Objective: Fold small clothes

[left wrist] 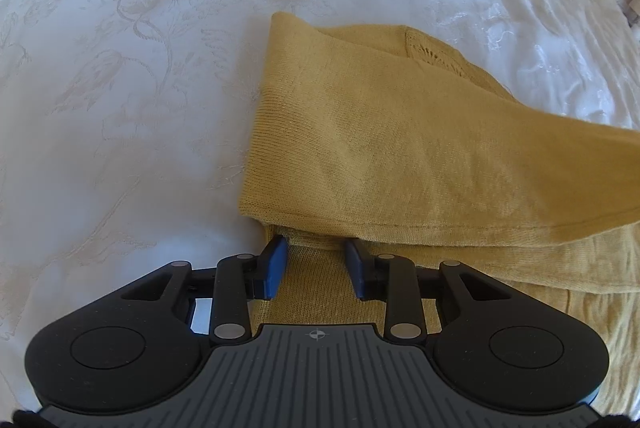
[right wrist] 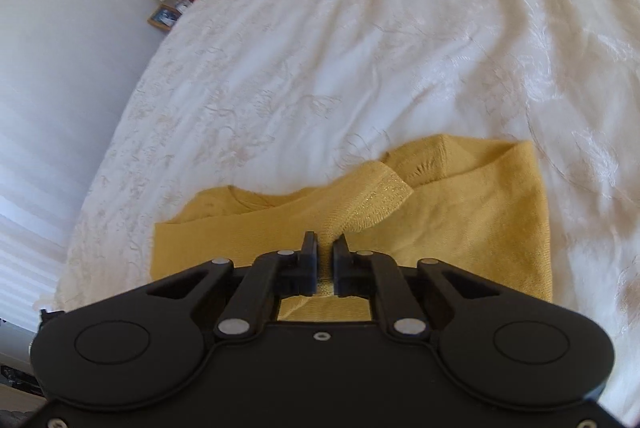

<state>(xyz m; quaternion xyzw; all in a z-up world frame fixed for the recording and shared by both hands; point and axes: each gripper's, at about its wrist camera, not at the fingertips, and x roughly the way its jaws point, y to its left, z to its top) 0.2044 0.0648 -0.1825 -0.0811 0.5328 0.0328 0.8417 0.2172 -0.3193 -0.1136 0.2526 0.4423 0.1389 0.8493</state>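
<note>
Mustard knit garment (left wrist: 360, 148) lying folded on bedspread (left wrist: 120, 88), far edge cut off; right gripper (right wrist: 325, 244) pinching its cuff; left gripper (left wrist: 316, 248) straddling fabric part-open, grip unclear

Bright soft daylight, both views, glare on bedspread (left wrist: 552, 40) sheen upper right in left view, soft shadow under knit (left wrist: 380, 148) fold, right view slightly motion-blurred, strong fisheye bending, dark vignette at corners
</note>
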